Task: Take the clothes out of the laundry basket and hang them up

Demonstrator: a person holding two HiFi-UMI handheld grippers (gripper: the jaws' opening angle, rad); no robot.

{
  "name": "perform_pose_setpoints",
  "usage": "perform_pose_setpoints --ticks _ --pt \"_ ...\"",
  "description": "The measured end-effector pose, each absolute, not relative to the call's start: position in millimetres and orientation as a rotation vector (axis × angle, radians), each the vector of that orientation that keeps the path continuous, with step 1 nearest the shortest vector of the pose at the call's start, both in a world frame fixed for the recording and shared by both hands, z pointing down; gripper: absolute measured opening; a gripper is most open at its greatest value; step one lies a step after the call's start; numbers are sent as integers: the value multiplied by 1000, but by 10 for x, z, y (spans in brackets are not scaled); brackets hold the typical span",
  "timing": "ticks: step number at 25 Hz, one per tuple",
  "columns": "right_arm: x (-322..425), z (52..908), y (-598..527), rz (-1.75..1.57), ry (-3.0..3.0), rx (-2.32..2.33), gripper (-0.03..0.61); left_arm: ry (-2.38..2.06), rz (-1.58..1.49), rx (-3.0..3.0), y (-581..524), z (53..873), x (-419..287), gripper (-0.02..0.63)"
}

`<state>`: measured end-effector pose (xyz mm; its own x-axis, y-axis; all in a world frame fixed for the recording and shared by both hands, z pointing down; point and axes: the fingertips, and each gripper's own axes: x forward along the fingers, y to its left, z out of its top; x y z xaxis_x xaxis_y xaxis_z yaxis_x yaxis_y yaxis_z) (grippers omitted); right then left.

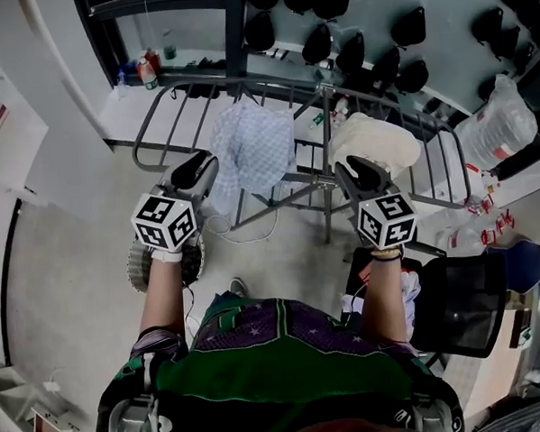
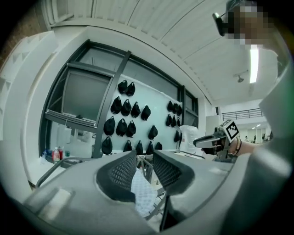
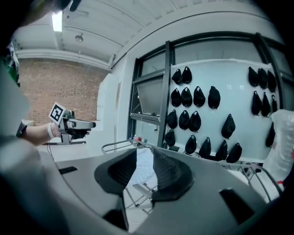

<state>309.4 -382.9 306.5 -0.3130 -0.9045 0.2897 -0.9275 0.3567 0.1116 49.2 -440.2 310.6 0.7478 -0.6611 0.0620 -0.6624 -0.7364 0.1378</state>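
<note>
The left gripper [image 1: 200,167] and right gripper [image 1: 356,174] are hovering empty before the drying rack [image 1: 327,212], jaws partly apart; evenly pinching both edges of the checked cloth [image 1: 248,148] draped on it looks wisest.

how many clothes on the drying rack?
2. A checked cloth hangs over the rack left of centre; a cream garment lies bunched to its right. No others visible.

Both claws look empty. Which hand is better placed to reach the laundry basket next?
Left, probably. The left claw is nearest: its arm passes right over the round basket; the right claw sits farther off, by the cream cloth on the rack. Both claws are open and empty.
</note>
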Motion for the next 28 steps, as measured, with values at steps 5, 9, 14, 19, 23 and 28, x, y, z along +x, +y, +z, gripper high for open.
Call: perform_pose_setpoints --ticks 5,9,14,19,23,28 --pt "3434 2970 -3080 97 -2378 1641 109 -990 -1 2856 -3714 3038 1110 117" --pt "3774 2950 -2463 94 -2390 1662 109 -905 -33 2847 -3149 3055 1569 114" --pt "4247 2866 -1817 108 -2409 1749 104 -888 -25 2887 -2505 2964 2034 97" --pt "4589 2702 -1356 60 -2444 1880 86 -971 -98 2915 -2039 2776 2232 60" --pt "4710 2584 -1024 29 -2475 1958 57 -1096 -148 2906 -1765 2646 2226 31" --pt "4764 2557 -749 -1 -2480 1988 31 -1155 -185 2913 -1460 2547 2224 18"
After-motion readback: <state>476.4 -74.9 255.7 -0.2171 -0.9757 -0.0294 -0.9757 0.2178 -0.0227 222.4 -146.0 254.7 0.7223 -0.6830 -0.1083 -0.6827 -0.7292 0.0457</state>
